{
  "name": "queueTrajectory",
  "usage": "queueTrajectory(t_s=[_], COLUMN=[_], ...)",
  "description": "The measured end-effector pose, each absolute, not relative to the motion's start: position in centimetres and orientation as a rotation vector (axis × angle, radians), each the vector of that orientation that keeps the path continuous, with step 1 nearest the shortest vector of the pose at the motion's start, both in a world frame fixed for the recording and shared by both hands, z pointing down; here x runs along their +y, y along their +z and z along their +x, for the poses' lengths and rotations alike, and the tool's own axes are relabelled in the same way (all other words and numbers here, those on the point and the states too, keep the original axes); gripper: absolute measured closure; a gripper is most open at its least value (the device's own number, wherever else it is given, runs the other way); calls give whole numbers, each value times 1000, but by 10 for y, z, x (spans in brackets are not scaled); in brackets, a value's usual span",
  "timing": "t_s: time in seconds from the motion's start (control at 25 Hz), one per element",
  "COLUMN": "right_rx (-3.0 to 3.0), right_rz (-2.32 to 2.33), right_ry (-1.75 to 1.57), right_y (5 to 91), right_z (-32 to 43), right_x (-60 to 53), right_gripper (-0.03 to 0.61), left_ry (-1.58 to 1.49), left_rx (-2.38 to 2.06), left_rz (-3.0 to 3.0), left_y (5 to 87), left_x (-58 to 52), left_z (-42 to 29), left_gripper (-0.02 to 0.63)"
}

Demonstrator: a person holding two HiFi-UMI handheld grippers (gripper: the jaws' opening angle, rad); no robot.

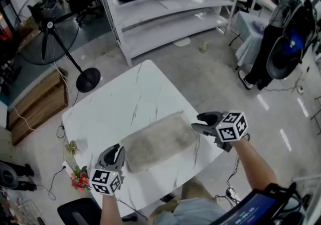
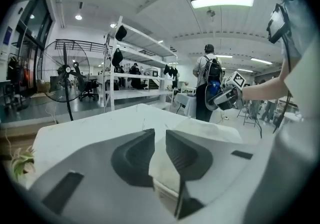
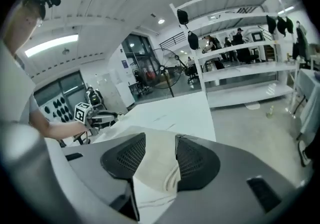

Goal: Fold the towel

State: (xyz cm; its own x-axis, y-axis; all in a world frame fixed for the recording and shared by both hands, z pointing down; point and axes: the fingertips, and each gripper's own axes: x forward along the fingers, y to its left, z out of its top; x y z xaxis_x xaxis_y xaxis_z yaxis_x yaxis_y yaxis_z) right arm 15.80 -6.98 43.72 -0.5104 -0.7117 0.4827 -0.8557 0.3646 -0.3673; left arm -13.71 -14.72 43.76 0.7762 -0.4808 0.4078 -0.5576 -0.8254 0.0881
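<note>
Left tongs (image 1: 117, 149) hover slightly parted, empty, at the near-left corner of the one towel (image 1: 159, 140). It lies as a flat folded strip on the single desk (image 1: 125, 98). Right tongs (image 1: 196, 122) are spread wide, empty, just off its right end. One fold looks done; another would need both ends pinched.

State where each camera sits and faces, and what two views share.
Head view: on the person's head, looking steeply down at towel and table; both forearms show.
Left gripper view: on left tool, facing right tool; own jaws show.
Right gripper view: on right tool, facing left tool; own jaws show.
All three share the towel.
</note>
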Motion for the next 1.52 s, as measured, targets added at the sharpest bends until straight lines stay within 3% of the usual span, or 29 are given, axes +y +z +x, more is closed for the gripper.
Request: queueTrajectory(t_s=[0.24,0.48,0.64,0.72,0.84,1.0,1.52], right_rx=[-2292,-2075,-2062,-2003,-1913,-2021,-2108], right_rz=[1469,1433,1409,1428,1509,1642,1473], right_ry=[1187,1540,1811,1992,2171,1973,976], right_y=[494,531,532,538,547,527,437], right_z=[163,158,145,144,151,158,85], right_x=[-50,-32,-38,-40,-39,-46,-80], right_gripper=[360,248,256,286,441,480,483], left_ry=[525,530,531,528,512,480,392], left_rx=[-775,-744,-758,-782,-819,-847,-907], left_rz=[2768,2752,2735,2723,2713,2722,2783], left_y=[435,437,432,430,422,411,388], left_x=[-103,-62,-50,-48,-46,-45,-24], left_z=[-134,-136,-142,-148,-154,-159,-191], left_gripper=[541,541,541,543,541,543,543])
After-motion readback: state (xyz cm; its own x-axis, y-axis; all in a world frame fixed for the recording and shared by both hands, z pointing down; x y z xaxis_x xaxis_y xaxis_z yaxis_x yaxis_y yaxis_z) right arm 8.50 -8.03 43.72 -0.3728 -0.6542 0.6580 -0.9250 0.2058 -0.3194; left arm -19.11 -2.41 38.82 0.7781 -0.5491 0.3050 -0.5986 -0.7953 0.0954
